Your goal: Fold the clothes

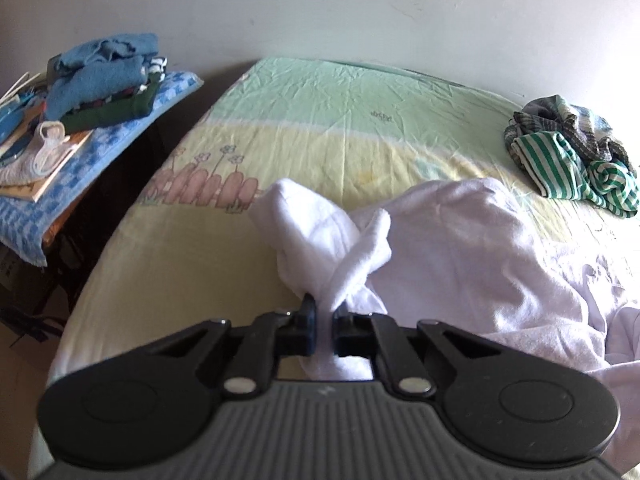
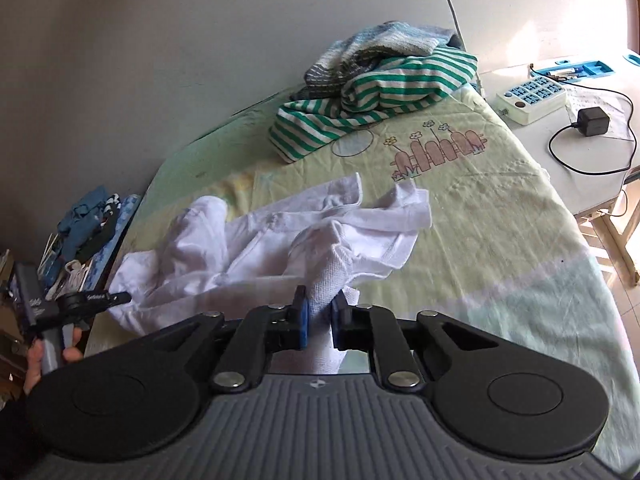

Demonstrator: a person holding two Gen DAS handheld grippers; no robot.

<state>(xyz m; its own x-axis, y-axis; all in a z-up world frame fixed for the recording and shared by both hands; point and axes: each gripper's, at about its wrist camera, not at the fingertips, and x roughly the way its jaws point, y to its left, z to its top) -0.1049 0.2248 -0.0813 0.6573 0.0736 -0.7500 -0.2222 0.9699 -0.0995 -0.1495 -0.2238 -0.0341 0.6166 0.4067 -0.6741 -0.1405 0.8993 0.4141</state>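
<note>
White shirt (image 2: 280, 236): crumpled on the bed sheet (image 2: 480, 216), just in front of both claws
Left claw (image 1: 324, 314): nearly closed, pinching a twisted bit of the white cloth
Right claw (image 2: 320, 308): nearly closed, squeezing a thick bunch of the same cloth
Striped pile (image 2: 372, 96): far ahead of the right claw, not folded
Folded stack (image 1: 104, 76): far off to the left of the left claw
Could go wrong: the cloth may slip out or stay twisted, because both pinches hold bunched lumps, not flat edges
Hard to see: which part of the shirt each claw holds; bright window light hides the far right edge
</note>
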